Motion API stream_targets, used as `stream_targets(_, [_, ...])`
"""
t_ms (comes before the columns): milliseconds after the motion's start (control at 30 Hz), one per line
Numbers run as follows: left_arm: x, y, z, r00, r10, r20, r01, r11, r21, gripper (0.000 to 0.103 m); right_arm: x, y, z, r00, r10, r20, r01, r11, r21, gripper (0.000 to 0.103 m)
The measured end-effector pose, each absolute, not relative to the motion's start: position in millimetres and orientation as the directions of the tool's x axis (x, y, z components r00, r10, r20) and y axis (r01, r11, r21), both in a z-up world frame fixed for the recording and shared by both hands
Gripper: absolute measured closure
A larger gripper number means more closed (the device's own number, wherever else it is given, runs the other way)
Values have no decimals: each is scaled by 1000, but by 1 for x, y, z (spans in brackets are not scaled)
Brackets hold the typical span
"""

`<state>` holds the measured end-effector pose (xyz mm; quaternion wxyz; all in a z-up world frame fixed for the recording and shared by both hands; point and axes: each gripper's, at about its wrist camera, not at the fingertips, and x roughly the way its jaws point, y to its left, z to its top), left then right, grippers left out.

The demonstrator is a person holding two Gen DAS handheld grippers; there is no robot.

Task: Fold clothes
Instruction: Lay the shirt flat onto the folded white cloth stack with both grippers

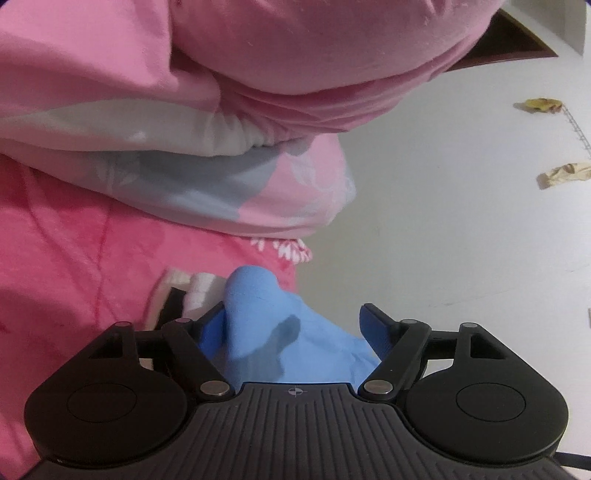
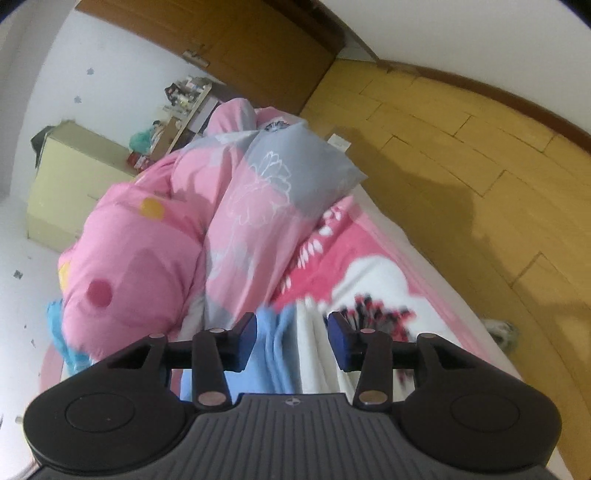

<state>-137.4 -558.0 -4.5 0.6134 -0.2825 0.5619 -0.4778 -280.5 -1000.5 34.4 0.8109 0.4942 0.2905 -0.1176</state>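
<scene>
Sprawling across the bed, a pink quilt point(image 2: 129, 266) is lying heaped on the pink patterned blanket point(image 2: 332, 254). Nearer, the light blue garment point(image 1: 258, 321) is lying bunched on that blanket, between the spread jaws of the left gripper point(image 1: 295, 328), touching one pad only. The right gripper point(image 2: 291, 339) is hovering half spread over blue folds, gripping nothing.

Home bedroom. Bed w/ pink printed sheet point(image 2: 373, 236) & heaped pink duvet point(image 2: 140, 258), wooden door point(image 2: 207, 33), cluttered shelf point(image 2: 184, 99) by white wall. Yellow-tiled floor point(image 2: 461, 155) alongside.
</scene>
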Motion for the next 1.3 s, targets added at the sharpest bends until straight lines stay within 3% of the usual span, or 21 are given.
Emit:
stream_targets(300, [-143, -540, 0, -71, -868, -491, 328, 444, -834, 27, -343, -896, 52, 664, 203, -720, 425, 690, 586, 58])
stream_targets(433, [-162, -501, 7, -95, -823, -559, 404, 482, -778, 27, -348, -862, 53, 621, 169, -765, 382, 788, 484, 63])
stream_targets(667, [-223, -421, -9, -237, -739, -631, 391, 522, -758, 28, -345, -848, 44, 562, 109, -820, 355, 863, 359, 71])
stream_targets(900, [-271, -413, -3, -306, -713, -630, 510, 436, -741, 29, -343, -835, 52, 523, 48, -851, 353, 896, 268, 70])
stream_targets(1000, [-280, -423, 3, -304, -725, -618, 563, 386, -730, 37, -341, -832, 47, 501, 54, -864, 349, 901, 259, 69])
stream_targets(1067, [-283, -431, 5, -309, -707, -637, 603, 373, -705, 59, -337, -833, 42, 495, 61, -867, 342, 904, 258, 70])
stream_targets(1100, [-286, -436, 6, -309, -692, -652, 625, 369, -688, 64, -335, -834, 39, 493, 64, -868, 338, 905, 259, 73])
stream_targets(1133, [-287, -440, 6, -304, -677, -670, 652, 365, -665, 85, -334, -836, 38, 496, 77, -865, 335, 902, 273, 88])
stream_targets(1300, [-286, -446, 20, -301, -682, -666, 675, 341, -654, 92, -340, -839, 60, 536, 87, -840, 315, 902, 294, 92])
